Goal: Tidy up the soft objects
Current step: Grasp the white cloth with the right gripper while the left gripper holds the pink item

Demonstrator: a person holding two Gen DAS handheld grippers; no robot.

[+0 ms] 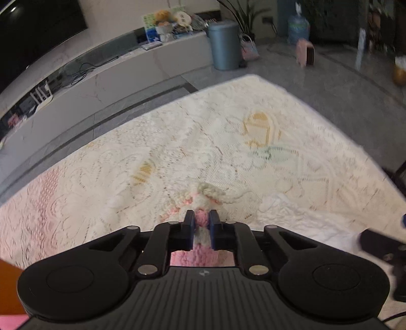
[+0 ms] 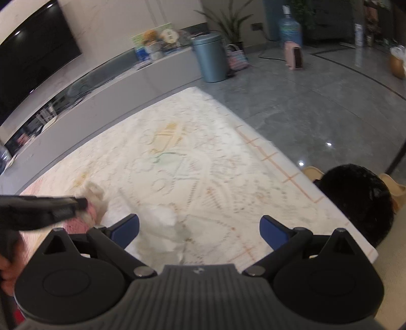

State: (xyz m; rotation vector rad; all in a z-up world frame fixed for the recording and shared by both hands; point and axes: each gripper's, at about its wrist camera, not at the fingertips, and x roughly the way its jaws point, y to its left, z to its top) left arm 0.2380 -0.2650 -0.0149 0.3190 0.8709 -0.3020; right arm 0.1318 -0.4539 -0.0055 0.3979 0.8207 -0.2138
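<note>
My left gripper (image 1: 201, 223) is shut on a pink and cream knitted soft toy (image 1: 200, 203), held just above the white lace-covered table (image 1: 177, 142). The toy and the left gripper (image 2: 81, 203) also show at the left of the right wrist view. My right gripper (image 2: 199, 228) is open and empty above the table (image 2: 203, 157). A crumpled white soft cloth (image 2: 162, 228) lies on the table between its spread fingers, a little left of centre. The same white cloth (image 1: 299, 215) lies right of the toy in the left wrist view.
A black furry object (image 2: 360, 198) sits at the table's right edge. Beyond the table are a grey floor, a low TV cabinet (image 1: 101, 83) with plush toys on top (image 1: 172, 20), a blue bin (image 1: 224, 45), a water jug and a pink heater (image 1: 305, 52).
</note>
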